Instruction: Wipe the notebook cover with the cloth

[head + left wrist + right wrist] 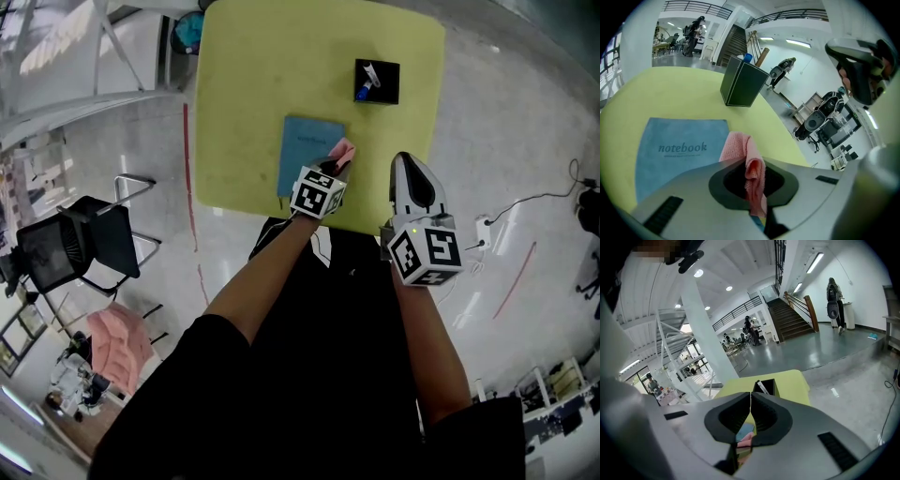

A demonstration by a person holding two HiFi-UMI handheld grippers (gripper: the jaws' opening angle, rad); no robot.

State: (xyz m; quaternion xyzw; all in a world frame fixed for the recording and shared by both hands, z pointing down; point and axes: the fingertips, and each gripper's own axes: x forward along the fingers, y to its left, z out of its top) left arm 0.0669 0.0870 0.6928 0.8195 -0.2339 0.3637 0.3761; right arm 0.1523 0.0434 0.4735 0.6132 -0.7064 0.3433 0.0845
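Observation:
A blue notebook [308, 154] lies flat on the yellow-green table [244, 84]; its cover reads "notebook" in the left gripper view [679, 150]. My left gripper [339, 161] is shut on a pink cloth [341, 150], which hangs at the notebook's right edge. The cloth [749, 164] shows pinched between the jaws, its free end draped beside the blue cover. My right gripper [412, 178] is shut and holds nothing, hovering off the table's near right corner. Through its jaws [750, 414] I glimpse the notebook [745, 430] and cloth [746, 438] below.
A black open box [377, 81] with a blue-capped pen in it stands at the table's far right, also seen as a dark box [742, 83]. A black chair [84, 242] and a pink seat [120, 342] stand on the floor to the left.

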